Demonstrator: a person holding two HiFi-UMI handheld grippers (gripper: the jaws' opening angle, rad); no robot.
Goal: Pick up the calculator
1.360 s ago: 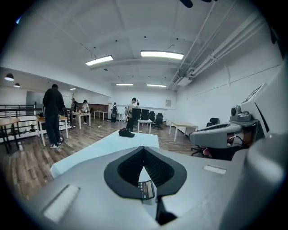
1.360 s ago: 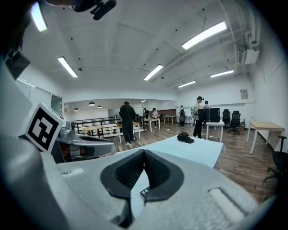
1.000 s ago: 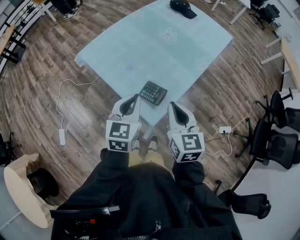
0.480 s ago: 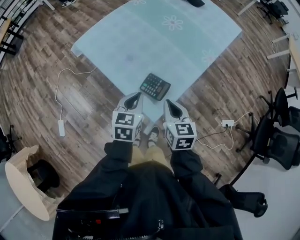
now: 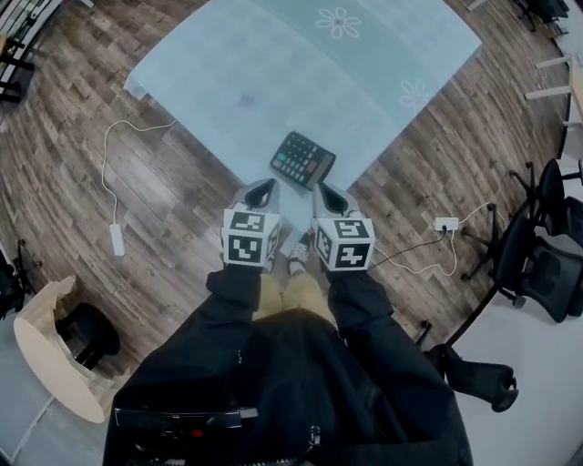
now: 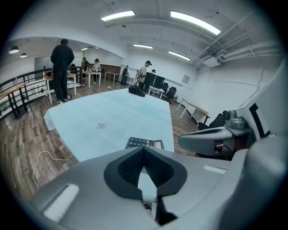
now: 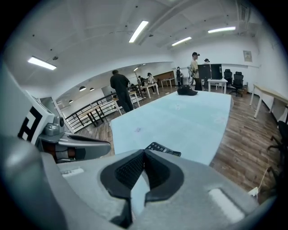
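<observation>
- Your left gripper (image 5: pixel 262 187) has its jaws brought together at the tips, with nothing between them. Your right gripper (image 5: pixel 325 189) is likewise closed and empty.
- You hold the two side by side, close in front of your body, tipped downward and aimed at the near corner of the table (image 5: pixel 301 82). Neither touches anything, so I judge this a ready stance ahead of the reach.
- The calculator (image 5: pixel 302 160) lies flat, keys up, just beyond both sets of tips and roughly between their lines, near the table's near corner and skewed to its edges.
- It looks thin and low, so you would likely need to open one gripper first and take it by an edge; a shut jaw could only push it.
- The table wears a pale blue cloth with a flower print (image 5: pixel 339 23) and is bare around the calculator. A black cap (image 6: pixel 135 90) sits at the far end.
- Around you is a wood floor (image 5: pixel 137 182), with a white cable (image 5: pixel 117 238) to your left, a power strip (image 5: pixel 445 224) to your right, and office chairs (image 5: pixel 537 264) beyond it.
- A standing person (image 6: pixel 62 67) and others are at desks far off.
</observation>
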